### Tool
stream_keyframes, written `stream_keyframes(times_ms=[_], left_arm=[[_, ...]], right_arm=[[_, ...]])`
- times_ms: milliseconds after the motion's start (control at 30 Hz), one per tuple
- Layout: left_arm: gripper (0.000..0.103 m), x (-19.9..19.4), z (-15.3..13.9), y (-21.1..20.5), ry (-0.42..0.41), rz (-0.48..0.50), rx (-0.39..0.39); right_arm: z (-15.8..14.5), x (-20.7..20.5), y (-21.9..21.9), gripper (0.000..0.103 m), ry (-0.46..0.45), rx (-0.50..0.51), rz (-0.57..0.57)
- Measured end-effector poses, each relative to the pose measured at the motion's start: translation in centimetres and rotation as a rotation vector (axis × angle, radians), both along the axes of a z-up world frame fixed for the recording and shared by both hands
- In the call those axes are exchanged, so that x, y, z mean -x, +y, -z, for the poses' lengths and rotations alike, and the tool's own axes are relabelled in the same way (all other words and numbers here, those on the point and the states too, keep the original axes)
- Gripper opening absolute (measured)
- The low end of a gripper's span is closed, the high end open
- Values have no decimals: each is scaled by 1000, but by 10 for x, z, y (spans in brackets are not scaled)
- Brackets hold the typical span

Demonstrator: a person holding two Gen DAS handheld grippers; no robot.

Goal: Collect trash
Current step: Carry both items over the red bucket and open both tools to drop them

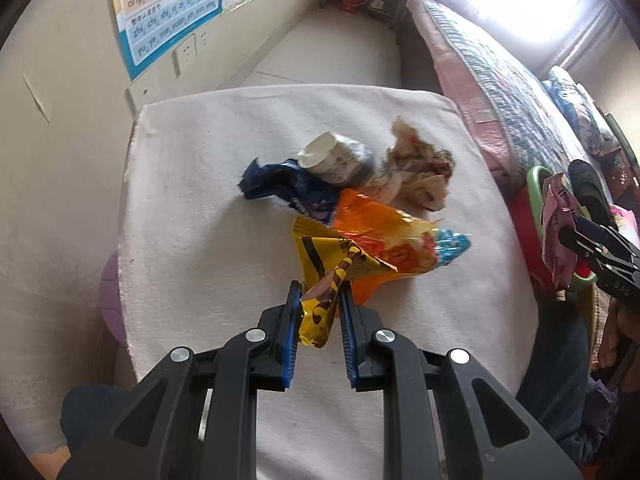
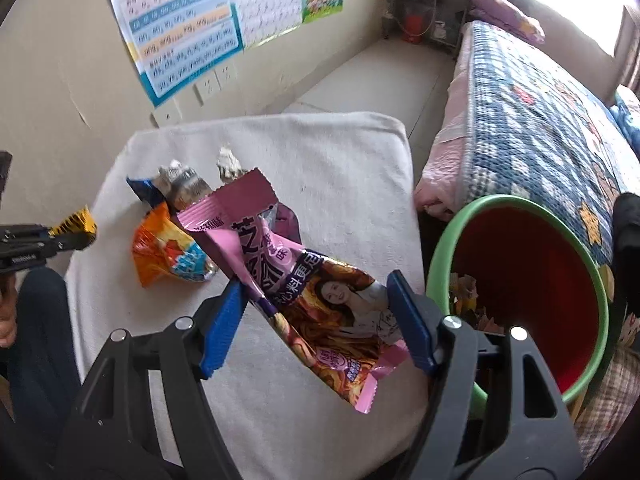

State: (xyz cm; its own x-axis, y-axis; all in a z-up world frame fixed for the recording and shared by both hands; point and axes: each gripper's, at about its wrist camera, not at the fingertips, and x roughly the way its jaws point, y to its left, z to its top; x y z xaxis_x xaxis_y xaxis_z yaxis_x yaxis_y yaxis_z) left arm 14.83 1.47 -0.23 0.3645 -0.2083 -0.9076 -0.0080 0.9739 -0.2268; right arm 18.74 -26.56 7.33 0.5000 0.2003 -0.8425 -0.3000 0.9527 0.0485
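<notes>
Left fingers [image 1: 294,312] pinch yellow wrapper [image 1: 324,280]; right gripper [image 2: 316,312] clamps pink wrapper [image 2: 320,300] beside bin [image 2: 520,200].

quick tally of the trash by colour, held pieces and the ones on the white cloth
yellow wrapper, in the left gripper: 1
pink wrapper, in the right gripper: 1
orange wrapper: 1
dark blue wrapper: 1
white crushed cup: 1
brownish crumpled paper: 1
total: 6
</notes>
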Motion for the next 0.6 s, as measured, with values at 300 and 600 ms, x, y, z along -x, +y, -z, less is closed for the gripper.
stream_keyframes(times_ms=[300,600], left_arm=[[16,-1,-19,-35,-36,63,25],[16,-13,-36,-76,-64,136,37]], right_arm=[[-25,16,-17,69,-52,-31,38],[-35,25,-45,69,-79,-39,90]])
